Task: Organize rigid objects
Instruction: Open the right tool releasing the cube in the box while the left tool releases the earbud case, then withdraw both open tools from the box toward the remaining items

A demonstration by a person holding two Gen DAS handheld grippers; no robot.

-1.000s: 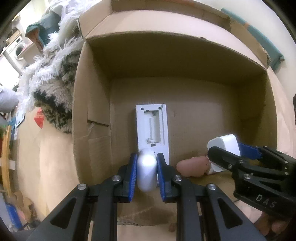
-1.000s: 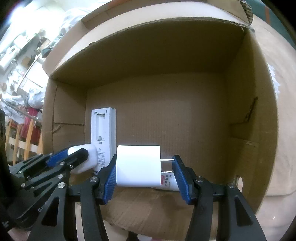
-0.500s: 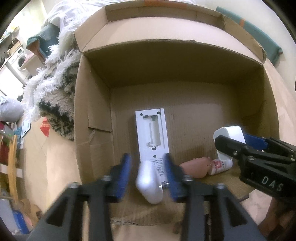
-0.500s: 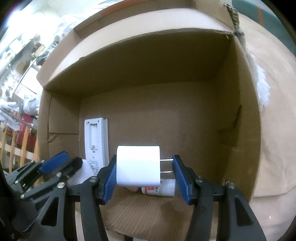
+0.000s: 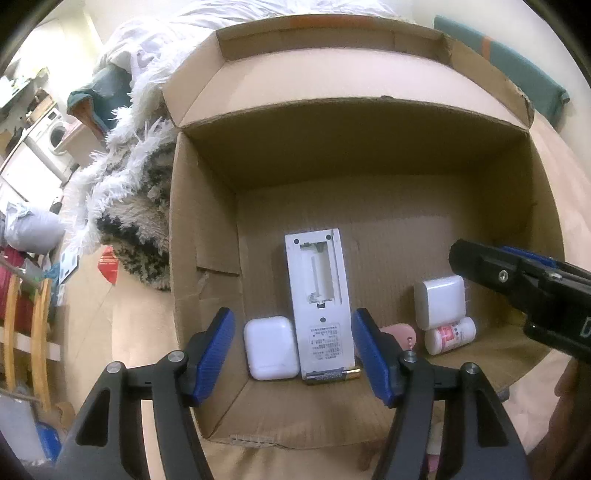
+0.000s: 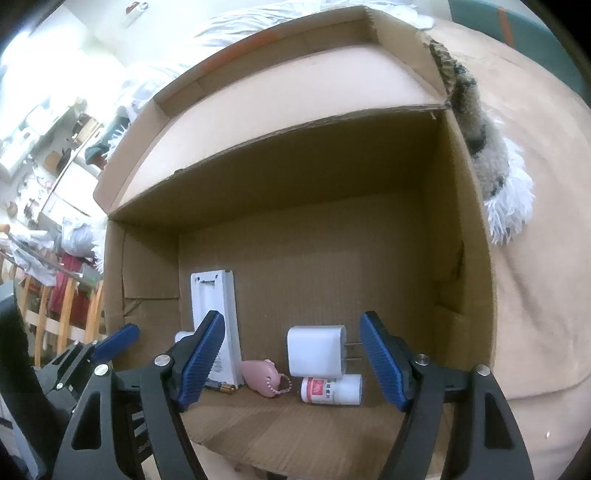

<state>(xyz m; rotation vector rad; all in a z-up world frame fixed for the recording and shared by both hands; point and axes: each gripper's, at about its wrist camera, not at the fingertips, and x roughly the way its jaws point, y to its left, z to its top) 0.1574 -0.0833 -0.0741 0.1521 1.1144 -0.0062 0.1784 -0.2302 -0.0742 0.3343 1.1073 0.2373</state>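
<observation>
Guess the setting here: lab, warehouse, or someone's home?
Likely a lived-in home, perhaps a bedroom: a white front-loading washing machine, rumpled white bedding behind the open brown cardboard box, and a shaggy white and dark throw beside it.

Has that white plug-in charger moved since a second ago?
Yes. The white charger has dropped out of the right hand-held gripper, whose jaws have just been opening, and now lies on the small bottle on the cardboard box floor.
</observation>
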